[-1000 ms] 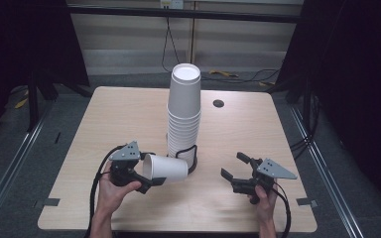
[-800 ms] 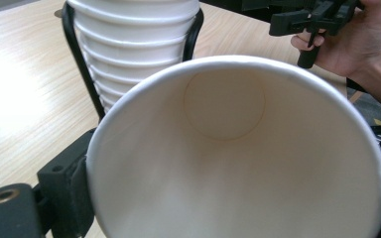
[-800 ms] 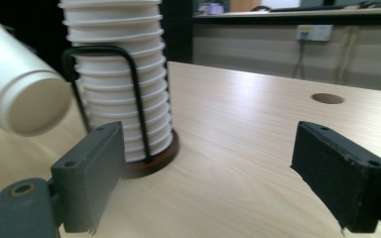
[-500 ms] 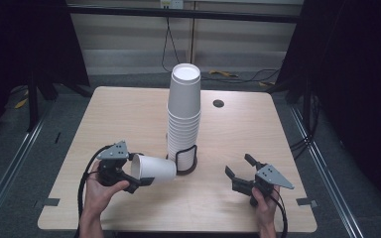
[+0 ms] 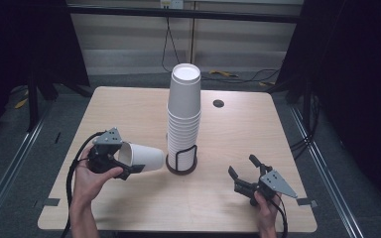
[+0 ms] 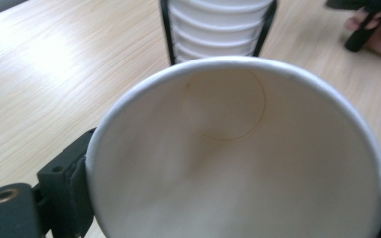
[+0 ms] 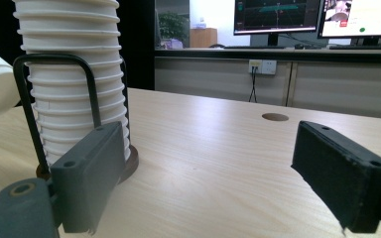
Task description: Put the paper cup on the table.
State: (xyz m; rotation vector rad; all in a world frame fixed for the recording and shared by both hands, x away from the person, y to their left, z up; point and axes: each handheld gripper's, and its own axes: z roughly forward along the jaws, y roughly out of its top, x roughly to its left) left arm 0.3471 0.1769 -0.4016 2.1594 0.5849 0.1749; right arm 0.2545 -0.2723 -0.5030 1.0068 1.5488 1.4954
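Note:
A tall stack of white paper cups [image 5: 183, 116] stands upside down in a black wire holder [image 5: 182, 161] at the table's middle. My left gripper [image 5: 124, 166] is shut on one white paper cup [image 5: 141, 156], held on its side with its base toward the holder. In the left gripper view the cup's open mouth [image 6: 238, 153] faces the camera, with the stack [image 6: 218, 27] behind it. My right gripper [image 5: 243, 173] rests open near the front right edge, nothing between its fingers. In the right gripper view the stack [image 7: 72, 74] and the wire holder [image 7: 54, 99] stand to the left.
The light wooden table [image 5: 129, 109] has a round cable hole [image 5: 218, 103] behind the stack on the right. Dark floor and black frame posts surround the table. Monitors [image 7: 322, 17] show beyond the far edge in the right gripper view.
My left gripper has drawn the cup leftward, away from the holder. My right gripper has slid slightly toward the front right, still open.

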